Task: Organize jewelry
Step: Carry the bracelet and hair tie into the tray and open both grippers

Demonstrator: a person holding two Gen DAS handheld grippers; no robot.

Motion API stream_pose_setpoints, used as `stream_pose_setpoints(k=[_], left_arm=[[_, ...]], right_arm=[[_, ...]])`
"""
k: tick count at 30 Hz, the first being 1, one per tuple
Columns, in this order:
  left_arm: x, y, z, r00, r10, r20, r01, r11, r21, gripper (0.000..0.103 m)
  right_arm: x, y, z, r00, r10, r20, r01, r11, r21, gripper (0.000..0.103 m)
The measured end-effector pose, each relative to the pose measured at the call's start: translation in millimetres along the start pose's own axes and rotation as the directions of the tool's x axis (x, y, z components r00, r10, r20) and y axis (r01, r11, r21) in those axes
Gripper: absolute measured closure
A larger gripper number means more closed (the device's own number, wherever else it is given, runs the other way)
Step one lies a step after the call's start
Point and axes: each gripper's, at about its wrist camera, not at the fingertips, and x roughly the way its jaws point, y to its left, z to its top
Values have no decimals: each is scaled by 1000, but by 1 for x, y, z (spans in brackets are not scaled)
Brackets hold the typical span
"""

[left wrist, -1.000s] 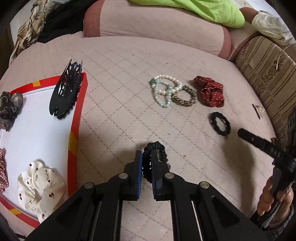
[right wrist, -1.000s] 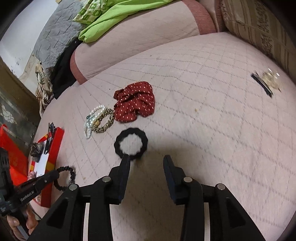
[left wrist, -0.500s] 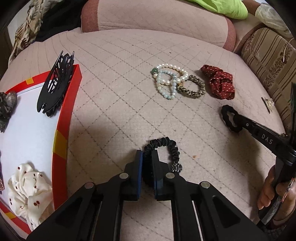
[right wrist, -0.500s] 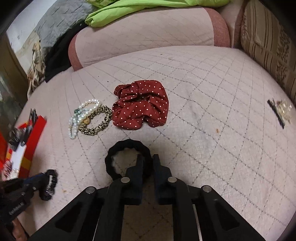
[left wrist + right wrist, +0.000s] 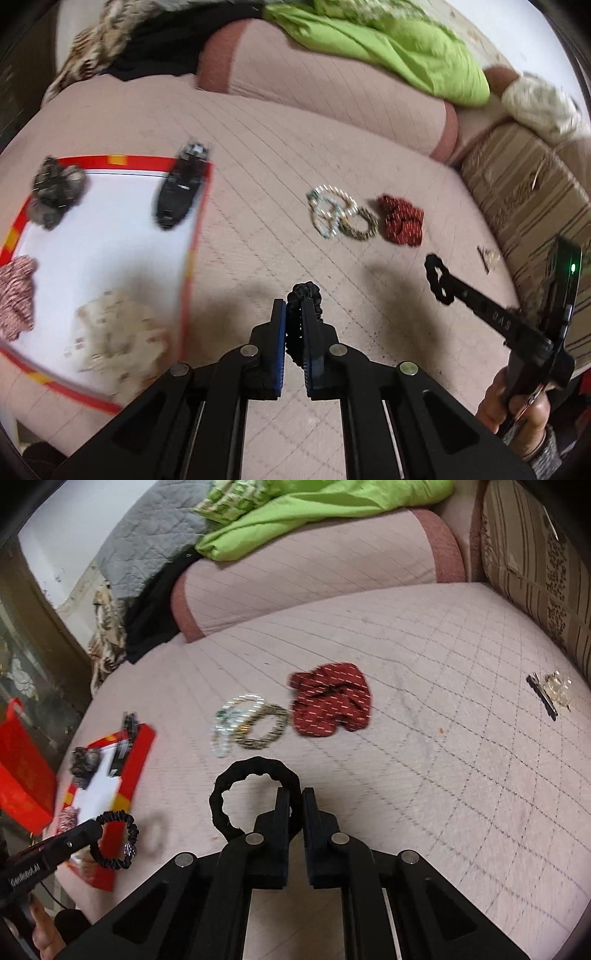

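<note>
Left claw pinches a ruffled black scrunchie; right claw pinches a scalloped black hair tie.

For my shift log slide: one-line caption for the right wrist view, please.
Right tool shut on the wavy black hair tie, lifted above the quilted bed; red scrunchie and bracelets beyond.

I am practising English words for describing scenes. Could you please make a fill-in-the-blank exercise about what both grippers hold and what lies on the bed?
1. The left gripper is shut on a thin black scrunchie, and the right gripper is shut on a thick black ____ tie.
2. The dotted scrunchie lying on the bed cover is ____ in colour.
3. The black claw clip rests on the tray with the ____ rim.

Missing words: hair; red; red
</note>
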Motion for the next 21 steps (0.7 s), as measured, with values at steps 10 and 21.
stream_pose_setpoints(k=[10,21], left_arm=[[-56,88,-3,987,136,90,-120,979,-163,96],[-53,176,-30,974,224,24,-206,931,-302,96]], right_arm=[[-9,94,-5,992,113,-46,-119,983,-142,96],[35,224,-17,970,180,-164,-226,916,-331,95]])
